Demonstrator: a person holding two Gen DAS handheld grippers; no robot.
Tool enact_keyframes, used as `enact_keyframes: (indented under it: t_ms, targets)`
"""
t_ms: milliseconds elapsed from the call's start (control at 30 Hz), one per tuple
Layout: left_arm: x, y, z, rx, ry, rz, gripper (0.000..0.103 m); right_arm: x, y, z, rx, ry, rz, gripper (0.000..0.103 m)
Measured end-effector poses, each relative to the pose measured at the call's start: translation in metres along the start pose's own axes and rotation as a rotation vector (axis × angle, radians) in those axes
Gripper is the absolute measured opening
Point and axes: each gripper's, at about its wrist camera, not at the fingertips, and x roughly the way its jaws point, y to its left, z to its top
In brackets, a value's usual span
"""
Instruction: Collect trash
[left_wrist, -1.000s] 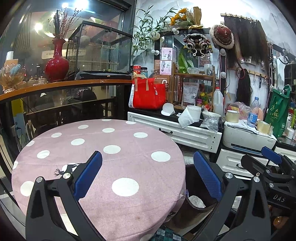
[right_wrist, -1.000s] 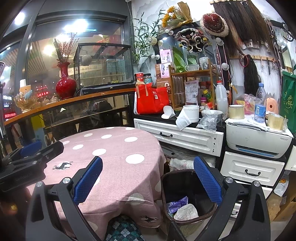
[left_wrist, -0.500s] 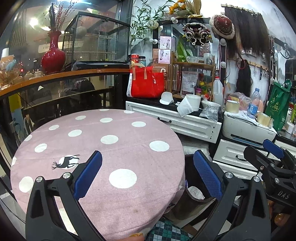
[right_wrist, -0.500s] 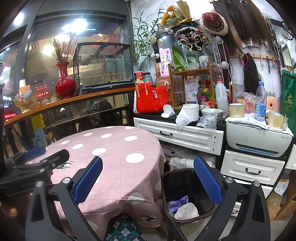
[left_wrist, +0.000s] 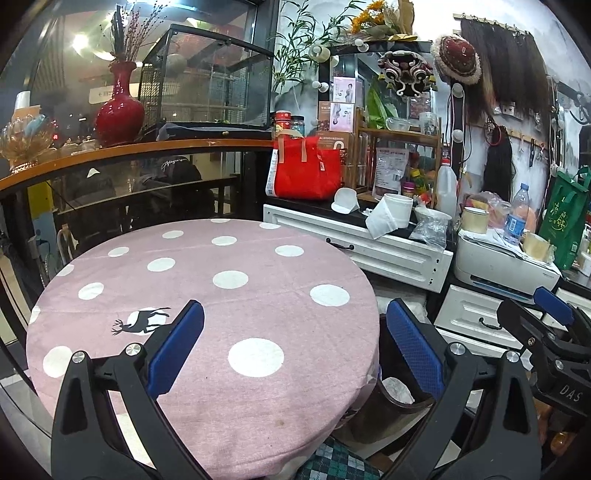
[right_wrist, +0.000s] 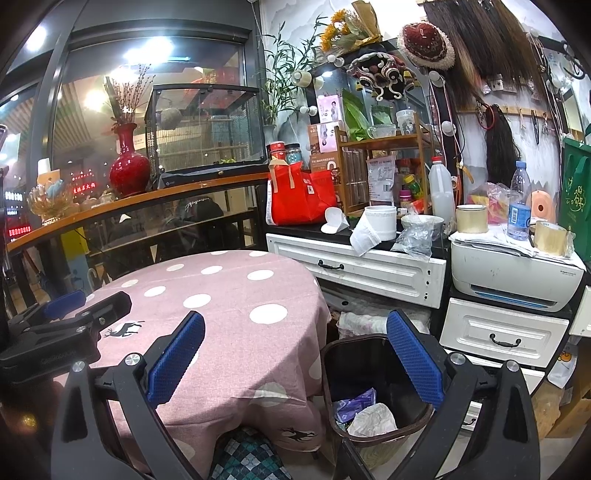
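Grippers both wide, nothing held. Left gripper (left_wrist: 293, 350) has dropped slightly over the last second, so more of the round pink polka-dot tablecloth (left_wrist: 207, 280) shows below and ahead of it; no trash visible there, so tabletop looks done. Right gripper (right_wrist: 295, 354) is unmoved, above the dark brown plastic bin (right_wrist: 373, 435), just right of the table. Crumpled white paper (right_wrist: 371, 419) and purple wrapper (right_wrist: 354, 402) inside show clearly only in the right view.

right gripper (right_wrist: 294, 360) jaws apart, empty | bin (right_wrist: 332, 354) holds crumpled paper (right_wrist: 371, 419)
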Motion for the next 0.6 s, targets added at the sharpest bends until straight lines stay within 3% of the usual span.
enact_keyframes:
  t_ms: [600]
  targets:
    - [0.0027, -0.0057, -0.0032, 0.032, 0.001, 0.035, 0.097, 0.0015, 0.0028, -0.0001, -0.001, 0.008, 0.004, 0.097]
